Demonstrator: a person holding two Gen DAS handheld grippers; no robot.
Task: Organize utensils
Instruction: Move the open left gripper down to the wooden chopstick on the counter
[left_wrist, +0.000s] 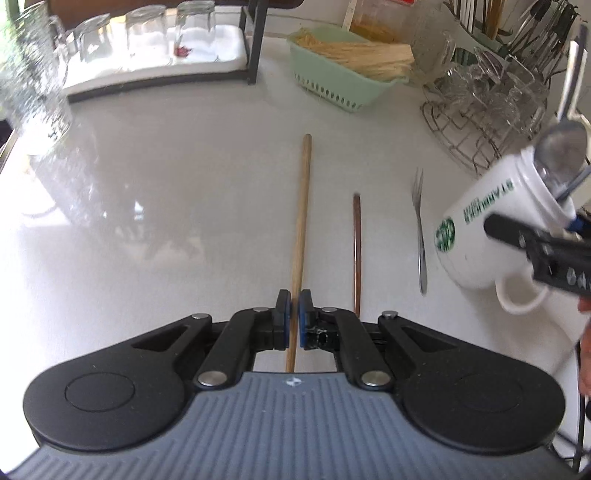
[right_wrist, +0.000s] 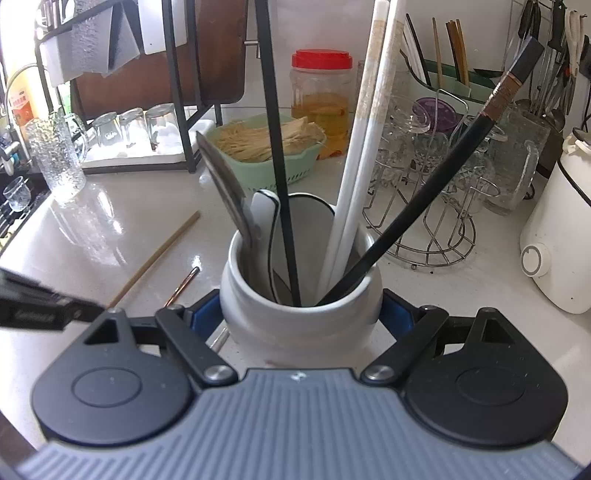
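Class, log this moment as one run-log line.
left gripper: shut on wooden chopstick | right gripper: shut on mug | fork: on counter

Utensils lying on counter (left_wrist: 147, 184), mug to the right.
Wooden chopstick (left_wrist: 301, 229) lying left of thin stick (left_wrist: 357, 254); fork (left_wrist: 421, 236) lying right of both, beside mug (left_wrist: 491, 229) holding utensils.

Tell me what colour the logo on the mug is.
Green, on the white mug; it shows best in the left wrist view.

bright daylight, glare on the counter (left_wrist: 147, 184), fisheye bending, blurred mug (left_wrist: 491, 221)
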